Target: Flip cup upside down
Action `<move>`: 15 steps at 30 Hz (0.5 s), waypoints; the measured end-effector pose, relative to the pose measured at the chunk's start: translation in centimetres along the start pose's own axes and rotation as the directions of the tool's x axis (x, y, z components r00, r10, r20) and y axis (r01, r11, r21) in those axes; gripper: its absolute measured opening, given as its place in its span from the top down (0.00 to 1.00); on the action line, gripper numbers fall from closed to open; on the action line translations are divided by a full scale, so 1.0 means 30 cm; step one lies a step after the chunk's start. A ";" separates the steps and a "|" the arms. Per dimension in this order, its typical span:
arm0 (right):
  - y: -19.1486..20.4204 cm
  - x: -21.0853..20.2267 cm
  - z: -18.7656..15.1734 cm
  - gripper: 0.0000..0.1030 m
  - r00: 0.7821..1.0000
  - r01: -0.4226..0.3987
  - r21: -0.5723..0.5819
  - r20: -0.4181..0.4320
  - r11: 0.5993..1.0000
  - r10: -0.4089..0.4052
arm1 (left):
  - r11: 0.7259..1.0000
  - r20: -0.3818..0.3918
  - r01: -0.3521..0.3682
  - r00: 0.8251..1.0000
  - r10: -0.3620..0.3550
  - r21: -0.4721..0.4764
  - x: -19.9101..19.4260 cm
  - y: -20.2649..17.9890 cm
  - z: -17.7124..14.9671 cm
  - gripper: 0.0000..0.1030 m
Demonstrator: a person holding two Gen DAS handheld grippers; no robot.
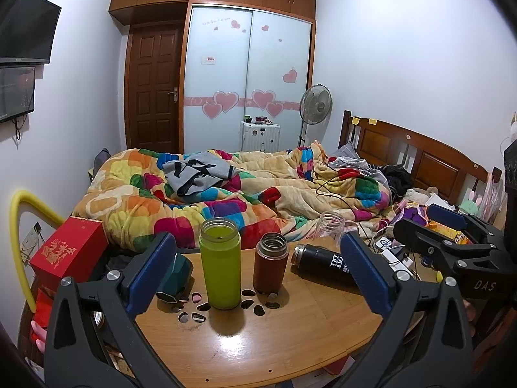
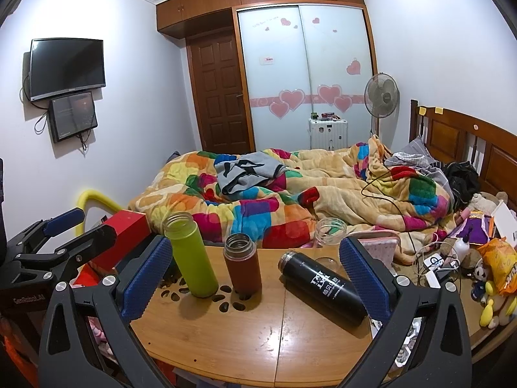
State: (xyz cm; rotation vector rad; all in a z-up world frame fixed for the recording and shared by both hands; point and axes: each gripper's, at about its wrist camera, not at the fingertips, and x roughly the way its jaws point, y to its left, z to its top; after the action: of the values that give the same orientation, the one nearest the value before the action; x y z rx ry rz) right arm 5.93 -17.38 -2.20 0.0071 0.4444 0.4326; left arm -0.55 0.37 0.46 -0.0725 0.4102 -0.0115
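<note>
Lime-green cup [image 1: 220,263]; rust-brown cup [image 1: 270,263]; black flask [image 2: 323,287], white lettering.

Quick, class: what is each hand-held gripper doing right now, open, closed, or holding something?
Left hand-held gripper: open, holding nothing; the green cup stands between its fingers, untouched.
Right hand-held gripper: open, holding nothing.
</note>
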 end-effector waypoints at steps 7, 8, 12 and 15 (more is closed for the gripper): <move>0.005 0.000 0.001 0.00 1.000 -0.001 -0.001 0.000 1.000 0.001 | 1.000 -0.001 -0.001 1.000 0.001 -0.001 0.000 0.003 0.008 0.00; 0.006 -0.002 0.003 0.00 1.000 -0.001 -0.001 0.000 1.000 0.001 | 1.000 -0.001 -0.001 1.000 0.001 -0.002 0.001 0.005 0.006 0.00; 0.005 0.000 0.000 0.00 1.000 -0.003 0.001 0.000 1.000 0.003 | 1.000 0.000 0.001 1.000 -0.001 -0.005 -0.002 0.003 0.010 0.00; 0.017 0.004 0.010 0.00 1.000 -0.005 0.001 -0.006 1.000 0.006 | 1.000 0.001 -0.002 1.000 0.002 -0.004 -0.003 0.001 0.010 0.00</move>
State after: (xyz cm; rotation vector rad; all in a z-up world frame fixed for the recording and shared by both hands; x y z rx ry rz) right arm 5.96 -16.82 -1.93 0.0081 0.4510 0.4379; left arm -0.50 0.41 0.76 -0.0758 0.4095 -0.0092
